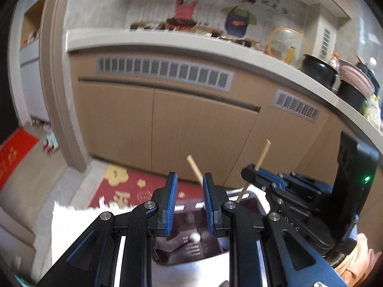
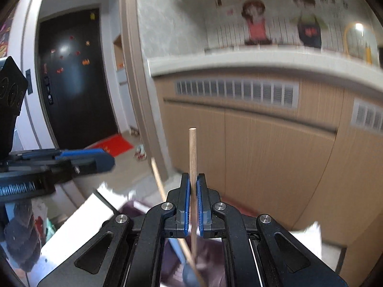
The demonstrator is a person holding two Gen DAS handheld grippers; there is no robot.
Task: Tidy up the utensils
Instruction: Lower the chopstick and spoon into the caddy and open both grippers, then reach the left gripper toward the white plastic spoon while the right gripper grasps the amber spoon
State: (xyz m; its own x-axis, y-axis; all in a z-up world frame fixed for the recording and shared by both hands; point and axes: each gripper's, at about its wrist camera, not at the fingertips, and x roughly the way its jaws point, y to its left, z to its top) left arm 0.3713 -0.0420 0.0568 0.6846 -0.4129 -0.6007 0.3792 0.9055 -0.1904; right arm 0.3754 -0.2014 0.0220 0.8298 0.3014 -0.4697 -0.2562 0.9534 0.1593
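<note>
Chopstick (image 2: pixel 193 167) stands upright, clamped between the right gripper's (image 2: pixel 193 203) jaws.

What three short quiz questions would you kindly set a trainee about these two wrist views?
1. True or false: the right tongs are shut on an upright chopstick.
2. Fill in: the left tongs stand ____, with nothing between their pads.
3. The second chopstick, seen left of the right tongs, is: A) tilted; B) upright; C) flat on the counter.

Key: 1 true; 2 open; 3 A.
</note>
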